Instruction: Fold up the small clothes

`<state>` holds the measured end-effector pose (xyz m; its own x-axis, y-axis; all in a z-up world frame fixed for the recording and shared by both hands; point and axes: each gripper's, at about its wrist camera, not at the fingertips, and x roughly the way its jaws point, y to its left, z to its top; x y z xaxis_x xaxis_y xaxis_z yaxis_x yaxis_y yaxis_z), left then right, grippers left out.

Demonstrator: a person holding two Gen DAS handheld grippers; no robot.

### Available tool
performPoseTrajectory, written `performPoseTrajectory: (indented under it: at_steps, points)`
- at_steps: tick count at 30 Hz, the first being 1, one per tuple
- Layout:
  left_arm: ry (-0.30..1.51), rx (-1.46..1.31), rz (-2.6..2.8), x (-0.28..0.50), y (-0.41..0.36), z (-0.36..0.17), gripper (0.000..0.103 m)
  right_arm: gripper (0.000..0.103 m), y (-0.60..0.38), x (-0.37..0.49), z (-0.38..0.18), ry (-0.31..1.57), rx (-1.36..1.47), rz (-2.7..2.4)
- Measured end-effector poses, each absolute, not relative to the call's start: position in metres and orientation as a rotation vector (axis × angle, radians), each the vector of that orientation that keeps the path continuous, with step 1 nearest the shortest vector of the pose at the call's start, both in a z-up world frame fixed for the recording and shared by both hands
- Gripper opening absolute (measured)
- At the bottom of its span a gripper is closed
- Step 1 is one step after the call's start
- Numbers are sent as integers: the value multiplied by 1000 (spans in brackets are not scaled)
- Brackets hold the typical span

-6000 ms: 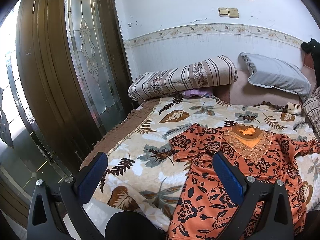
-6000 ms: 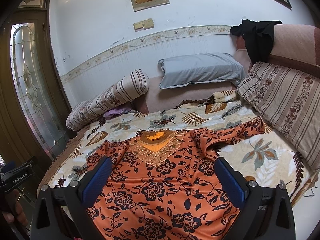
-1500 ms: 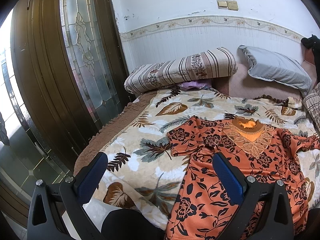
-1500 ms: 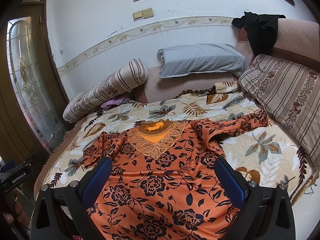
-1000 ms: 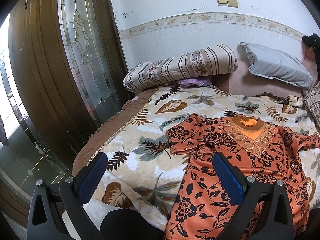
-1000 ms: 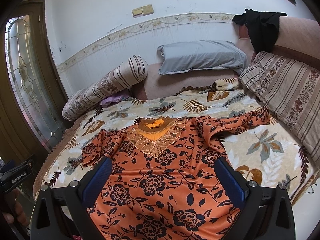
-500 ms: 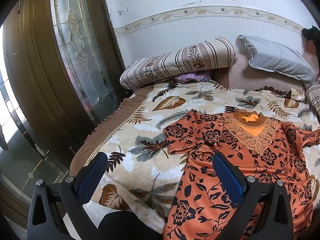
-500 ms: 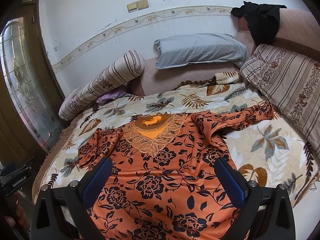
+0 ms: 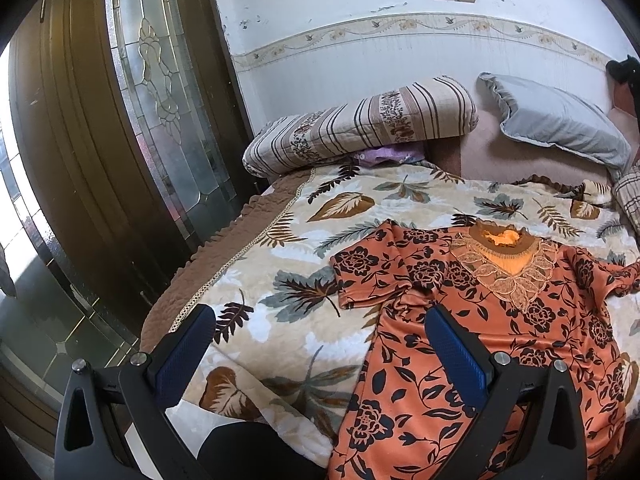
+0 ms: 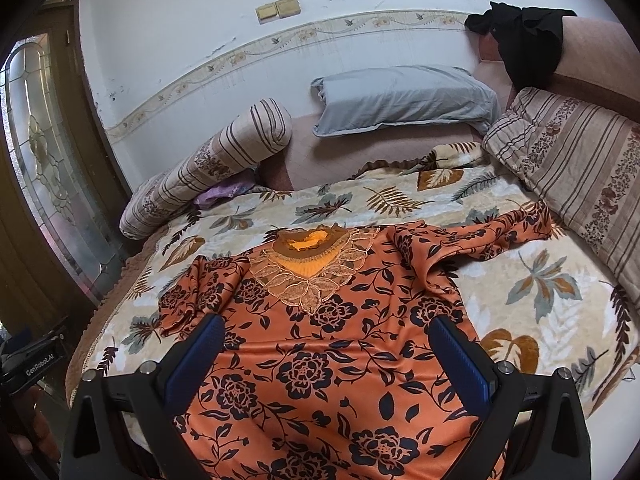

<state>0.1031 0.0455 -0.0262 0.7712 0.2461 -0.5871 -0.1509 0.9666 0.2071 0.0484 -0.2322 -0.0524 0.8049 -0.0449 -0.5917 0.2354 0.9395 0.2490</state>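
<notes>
An orange dress with black flowers (image 10: 332, 344) lies spread face up on the leaf-print blanket (image 10: 532, 288), lace neckline toward the wall. It also shows in the left wrist view (image 9: 500, 344). Its left sleeve (image 9: 368, 272) is bunched; its right sleeve (image 10: 500, 232) stretches toward the striped cushion. My left gripper (image 9: 320, 340) is open and empty, held above the blanket at the dress's left edge. My right gripper (image 10: 326, 350) is open and empty, held above the dress's lower body.
A striped bolster (image 9: 360, 124), a grey pillow (image 10: 404, 96) and a purple cloth (image 10: 224, 192) lie at the head of the bed. A striped cushion (image 10: 580, 160) lines the right side. A glass-panelled wooden door (image 9: 132, 120) stands close on the left.
Both grippers have moved forward and tilted down a little over the bed; the dress looks nearer. The dress has not moved and both grippers stay open.
</notes>
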Motion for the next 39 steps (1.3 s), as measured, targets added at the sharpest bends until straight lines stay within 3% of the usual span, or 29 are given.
performPoseTrajectory:
  at_steps: [39]
  points:
    - [632, 104, 261, 99, 76, -18, 103, 103, -207, 50, -43, 615, 278, -126]
